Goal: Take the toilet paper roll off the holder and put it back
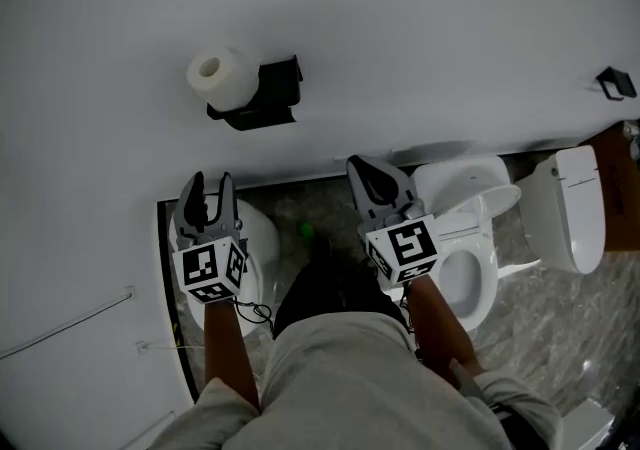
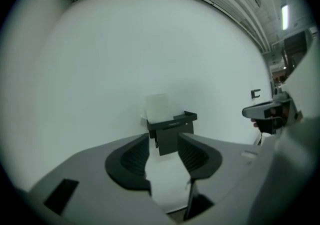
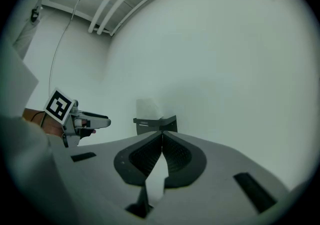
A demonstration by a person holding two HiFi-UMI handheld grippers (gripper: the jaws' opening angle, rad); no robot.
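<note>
A white toilet paper roll (image 1: 222,76) sits on a black wall holder (image 1: 265,93) on the white wall ahead. My left gripper (image 1: 211,188) hangs below the roll and a little to the left, well short of it, jaws apart and empty. My right gripper (image 1: 362,170) is lower right of the holder, with its jaws together and nothing in them. In the left gripper view the roll (image 2: 160,107) and holder (image 2: 172,129) line up just beyond the open gripper (image 2: 164,141). The right gripper view has the roll (image 3: 147,108) and holder (image 3: 156,123) beyond the shut gripper (image 3: 161,136).
A white toilet (image 1: 470,238) with a raised lid and its cistern (image 1: 570,203) stand at the right on a marbled floor. A round white object (image 1: 258,238) lies under the left gripper. A small black hook (image 1: 615,83) is on the wall at far right. The person's legs fill the bottom middle.
</note>
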